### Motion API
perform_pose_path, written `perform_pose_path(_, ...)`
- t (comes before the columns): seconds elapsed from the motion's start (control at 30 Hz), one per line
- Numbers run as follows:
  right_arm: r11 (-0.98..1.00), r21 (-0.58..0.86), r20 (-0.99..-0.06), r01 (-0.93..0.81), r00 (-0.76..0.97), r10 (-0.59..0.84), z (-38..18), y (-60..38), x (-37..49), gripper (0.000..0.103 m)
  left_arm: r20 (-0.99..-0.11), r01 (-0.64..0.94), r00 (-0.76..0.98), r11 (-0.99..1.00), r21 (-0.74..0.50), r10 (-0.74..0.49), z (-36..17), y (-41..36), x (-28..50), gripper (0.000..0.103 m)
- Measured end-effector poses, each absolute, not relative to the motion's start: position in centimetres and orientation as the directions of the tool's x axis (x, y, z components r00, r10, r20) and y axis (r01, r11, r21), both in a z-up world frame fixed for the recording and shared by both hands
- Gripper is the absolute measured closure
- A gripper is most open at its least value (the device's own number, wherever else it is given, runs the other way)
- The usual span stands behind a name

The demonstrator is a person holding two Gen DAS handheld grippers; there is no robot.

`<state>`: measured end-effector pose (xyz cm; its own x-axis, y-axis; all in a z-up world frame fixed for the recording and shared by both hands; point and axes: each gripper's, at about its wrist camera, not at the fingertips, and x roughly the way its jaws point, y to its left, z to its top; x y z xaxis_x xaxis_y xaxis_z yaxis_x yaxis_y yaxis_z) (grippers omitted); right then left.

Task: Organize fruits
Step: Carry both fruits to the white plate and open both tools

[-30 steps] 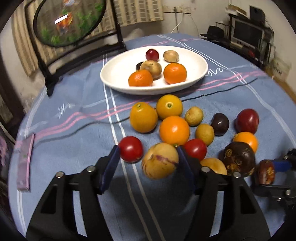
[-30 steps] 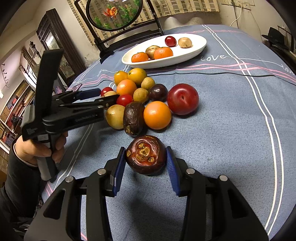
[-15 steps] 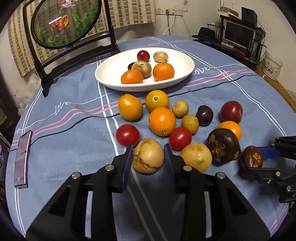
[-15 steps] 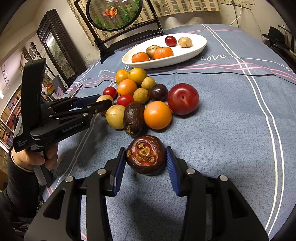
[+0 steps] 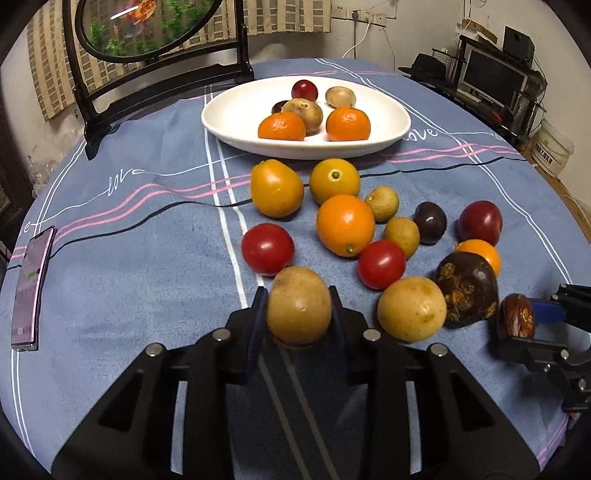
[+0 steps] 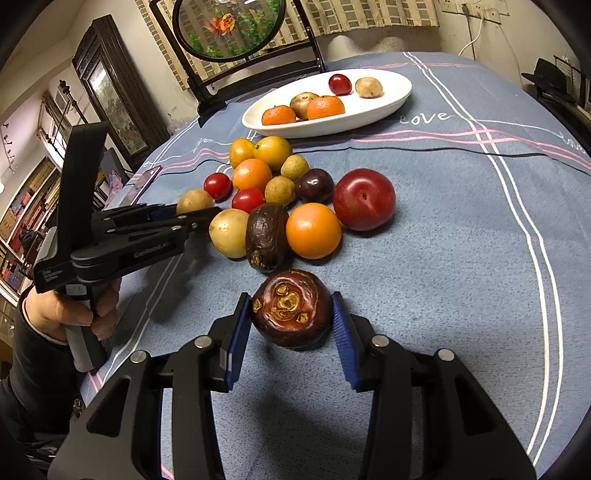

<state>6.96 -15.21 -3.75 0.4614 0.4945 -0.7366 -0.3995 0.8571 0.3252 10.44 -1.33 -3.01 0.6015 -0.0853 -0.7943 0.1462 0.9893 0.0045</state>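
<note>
My left gripper [image 5: 297, 308] is shut on a tan round fruit [image 5: 298, 314], a pad pressing on each side, just in front of the loose pile on the blue tablecloth. Seen from the right wrist, the left gripper [image 6: 199, 218] holds that tan fruit [image 6: 194, 201] at the pile's left edge. My right gripper [image 6: 291, 314] is shut on a dark brown-purple fruit [image 6: 290, 308] resting on the cloth, apart from the pile. The white oval plate [image 5: 236, 118] at the back holds two oranges, a red fruit and brownish fruits.
The pile holds oranges [image 5: 345, 225], red tomatoes [image 5: 267, 248], a red plum [image 6: 364, 199], small tan and dark fruits. A phone [image 5: 31, 288] lies at the left table edge. A round framed picture on a dark stand [image 5: 147, 29] stands behind the plate. A person's hand [image 6: 74, 314] grips the left tool.
The left jaws closed from wide apart onto the tan fruit, which turned its marked side away. The right gripper and its dark fruit stayed as they were.
</note>
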Motion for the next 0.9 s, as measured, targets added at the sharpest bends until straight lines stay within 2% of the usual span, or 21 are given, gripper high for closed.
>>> perform_pose_path(0.23, 0.867, 0.263, -0.717, -0.423, 0.516, 0.469, -2.1, -15.4, 6.8, 0.06, -0.758, 0.166, 0.64, 0.986, -0.019, -0.122, -0.4, -1.4, 9.2, 0.071)
perform_pose_path(0.43, 0.887, 0.174, -0.662, -0.428, 0.616, 0.427, 2.2, -15.7, 8.7, 0.06, -0.711, 0.182, 0.681, 0.981, -0.067, -0.175, 3.0, -1.4, 10.1, 0.071)
perform_pose_path(0.57, 0.906, 0.093, -0.614, -0.413, 0.692, 0.379, 4.5, -15.0, 11.5, 0.06, -0.688, 0.178, 0.71, 0.983, -0.036, -0.153, 4.6, -2.0, 12.3, 0.071)
perform_pose_path(0.7, 0.913, 0.073, -0.584, -0.401, 0.725, 0.365, 5.2, -14.2, 15.4, 0.06, -0.684, 0.137, 0.718, 0.99, -0.042, -0.128, 4.9, -1.7, 15.8, 0.071)
perform_pose_path(0.9, 0.928, 0.041, -0.614, -0.371, 0.723, 0.317, 4.1, -12.6, 21.1, 0.06, -0.722, 0.049, 0.686, 0.996, -0.08, -0.092, 3.7, -0.4, 21.6, 0.071)
